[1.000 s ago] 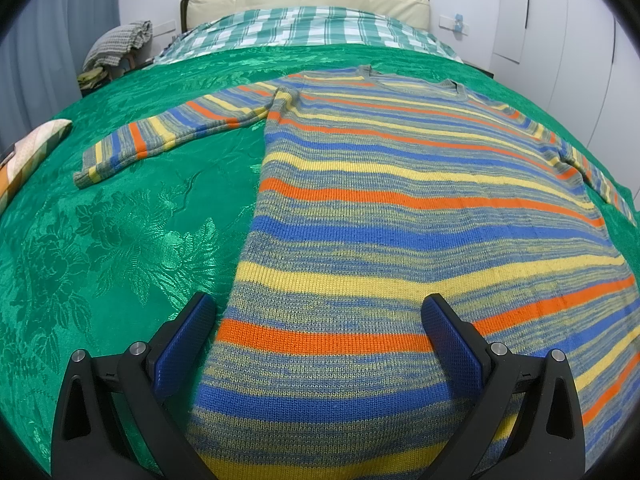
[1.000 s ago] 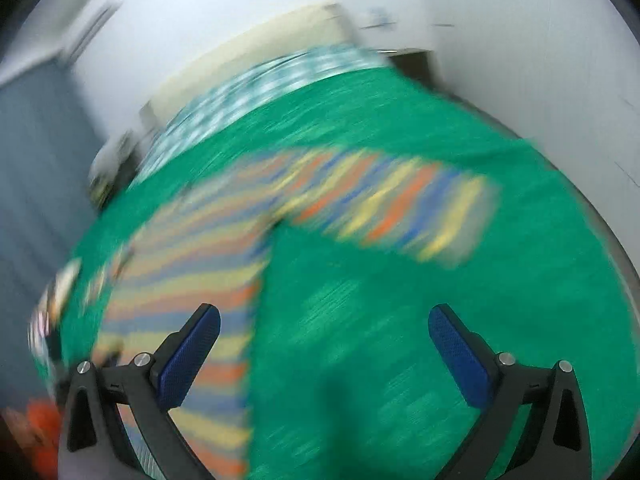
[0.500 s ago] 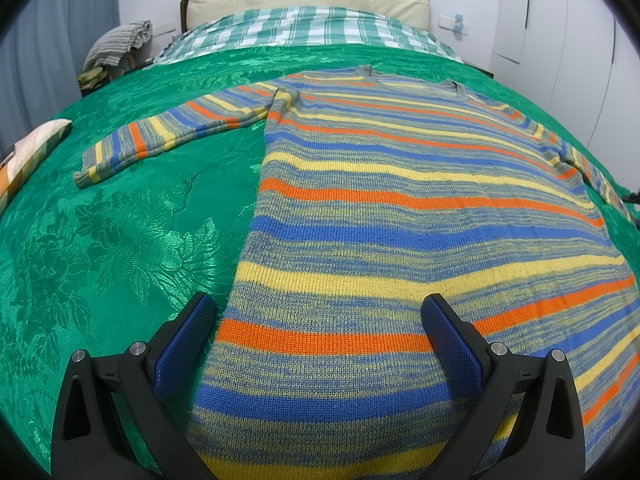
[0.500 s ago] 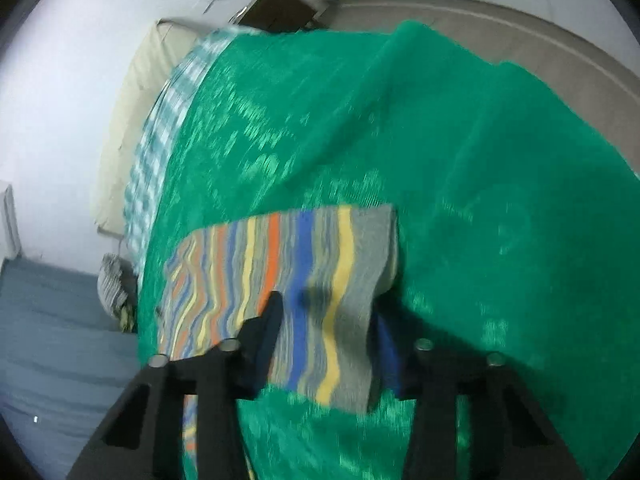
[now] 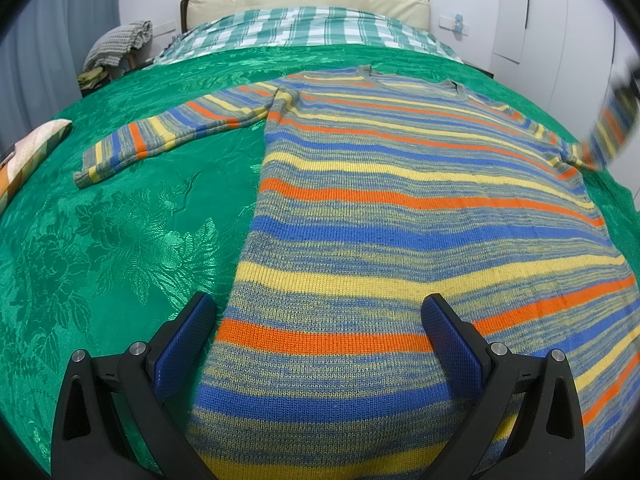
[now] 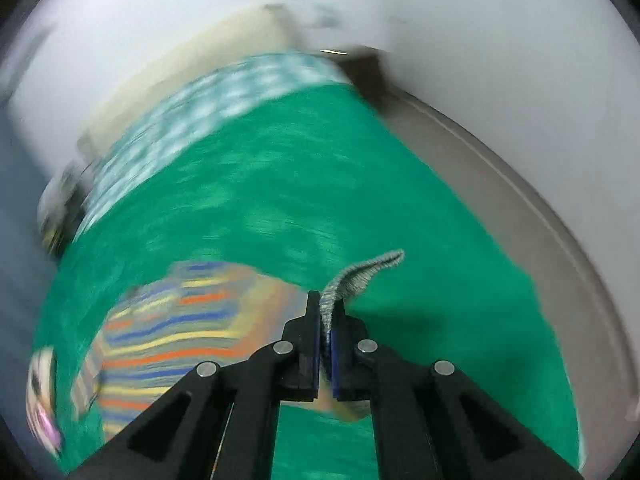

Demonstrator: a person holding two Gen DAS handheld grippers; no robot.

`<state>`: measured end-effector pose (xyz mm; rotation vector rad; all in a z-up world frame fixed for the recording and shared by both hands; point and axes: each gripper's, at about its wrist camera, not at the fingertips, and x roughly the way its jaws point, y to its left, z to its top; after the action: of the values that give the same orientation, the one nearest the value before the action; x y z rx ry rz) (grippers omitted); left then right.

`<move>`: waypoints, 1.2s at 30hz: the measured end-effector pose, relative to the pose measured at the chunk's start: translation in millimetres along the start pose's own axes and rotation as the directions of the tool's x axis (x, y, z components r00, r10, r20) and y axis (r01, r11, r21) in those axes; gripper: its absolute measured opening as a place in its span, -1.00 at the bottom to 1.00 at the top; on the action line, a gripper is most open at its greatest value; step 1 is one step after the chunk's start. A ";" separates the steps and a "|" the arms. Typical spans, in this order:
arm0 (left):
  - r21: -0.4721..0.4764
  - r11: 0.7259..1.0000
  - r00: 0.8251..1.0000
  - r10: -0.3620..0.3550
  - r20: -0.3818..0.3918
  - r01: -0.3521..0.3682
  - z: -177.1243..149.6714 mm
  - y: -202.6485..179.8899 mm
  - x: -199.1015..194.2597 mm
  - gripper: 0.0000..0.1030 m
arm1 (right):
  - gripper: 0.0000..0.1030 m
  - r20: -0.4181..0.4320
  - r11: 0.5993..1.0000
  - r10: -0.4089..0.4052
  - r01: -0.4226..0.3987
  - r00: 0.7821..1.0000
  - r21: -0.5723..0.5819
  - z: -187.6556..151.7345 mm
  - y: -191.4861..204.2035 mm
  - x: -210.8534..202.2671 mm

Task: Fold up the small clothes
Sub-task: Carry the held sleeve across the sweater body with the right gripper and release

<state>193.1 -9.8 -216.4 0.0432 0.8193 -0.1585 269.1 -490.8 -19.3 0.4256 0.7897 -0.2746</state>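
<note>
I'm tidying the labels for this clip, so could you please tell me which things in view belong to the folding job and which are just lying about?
Part of the job:
- striped sweater
- its sleeve cuff, pinched in the right gripper
- left gripper, open above the hem

Just lying about:
- grey knit bundle
- patterned cushion
- plaid bedding

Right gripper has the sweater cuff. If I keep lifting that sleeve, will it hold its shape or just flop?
Probably flop: the cuff pinched in the right gripper already bends over limply above the pads. The striped sweater looks like soft knit, lying flat on the green bedspread, so it should drape and fold easily. The sheen on the bedspread suggests the body may slide when tugged.
</note>
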 end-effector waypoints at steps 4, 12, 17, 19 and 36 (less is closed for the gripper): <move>0.001 1.000 1.000 0.002 0.000 -0.002 -0.2 0.1 -0.1 0.99 | -0.87 -0.084 0.961 0.211 -0.222 0.974 -0.166 17.3 133.2 21.9; 0.001 1.000 1.000 0.002 0.001 -0.002 -0.3 0.1 -0.1 0.99 | 0.56 -0.223 0.846 0.520 -0.533 0.825 0.002 8.3 184.0 90.1; 0.001 1.000 1.000 0.002 0.001 -0.002 -0.2 -0.1 0.0 0.99 | 0.55 -0.211 0.892 0.449 -0.448 0.868 0.053 -18.7 126.3 82.1; 0.001 1.000 1.000 0.001 0.001 -0.001 -0.3 0.0 0.0 0.99 | 0.53 -0.244 0.888 0.460 -0.446 0.854 0.113 -33.2 105.8 90.1; 0.004 1.000 1.000 0.002 0.001 -0.002 -1.1 -0.6 -0.2 0.99 | -0.31 -0.418 0.879 0.229 -0.371 0.879 -0.299 -93.0 195.3 140.7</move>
<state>192.1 -10.2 -217.0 0.0478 0.8180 -0.1580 382.6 -286.6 -128.9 0.2363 1.1061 0.2648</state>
